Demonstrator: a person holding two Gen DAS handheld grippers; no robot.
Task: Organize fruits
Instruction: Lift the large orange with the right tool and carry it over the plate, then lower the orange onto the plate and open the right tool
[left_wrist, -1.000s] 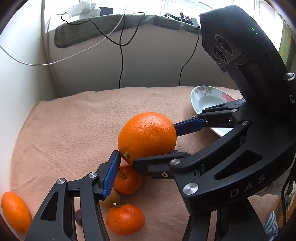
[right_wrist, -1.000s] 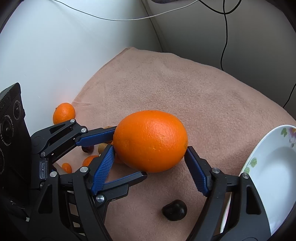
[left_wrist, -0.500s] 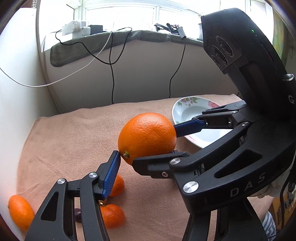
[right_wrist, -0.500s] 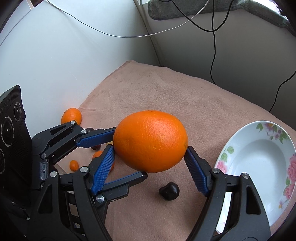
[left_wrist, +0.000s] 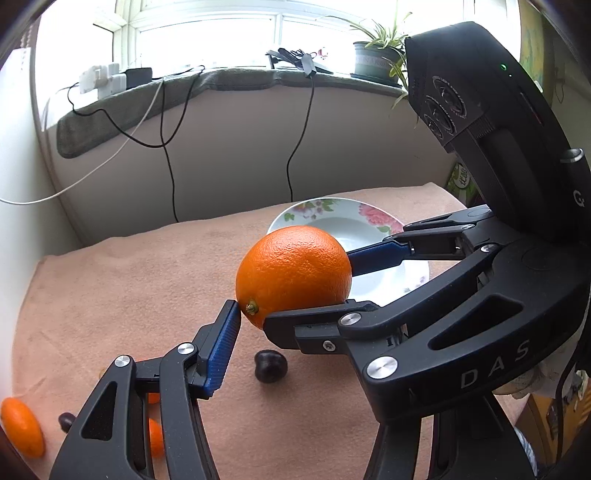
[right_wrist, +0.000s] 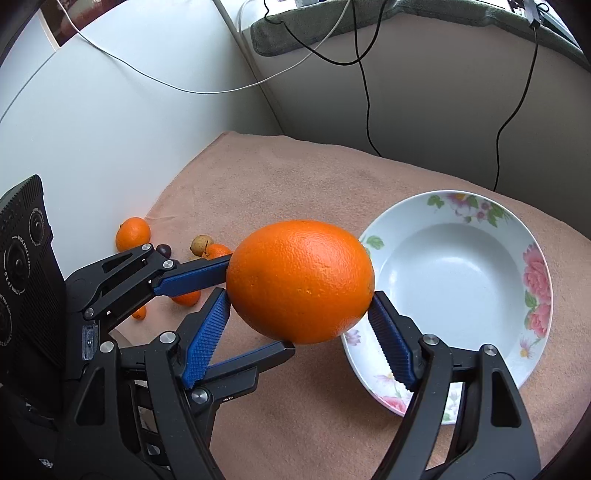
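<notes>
Above the blanket-covered counter (right_wrist: 332, 177), beside the bowl (right_wrist: 532, 243) rim, one large orange (right_wrist: 301, 280) hangs pinched by both tools: right gripper (right_wrist: 299, 321) jaws clenched on its sides, left gripper (left_wrist: 291, 314) jaws pressing it too. Risk, I judge: uneven release could squirt the round fruit out, and it may roll off. Counted: one bowl, about four small oranges (right_wrist: 133, 232), one yellowish fruit (right_wrist: 200, 244), two dark plums (left_wrist: 270, 365)

Bright orange orange (right_wrist: 301, 280) showing against peach-pink towel (right_wrist: 295, 177), white bowl (right_wrist: 461, 266) carrying pink-and-green floral rim, black grippers wearing blue pads (right_wrist: 207, 339) (dark purple plum (left_wrist: 270, 365) sitting below).
</notes>
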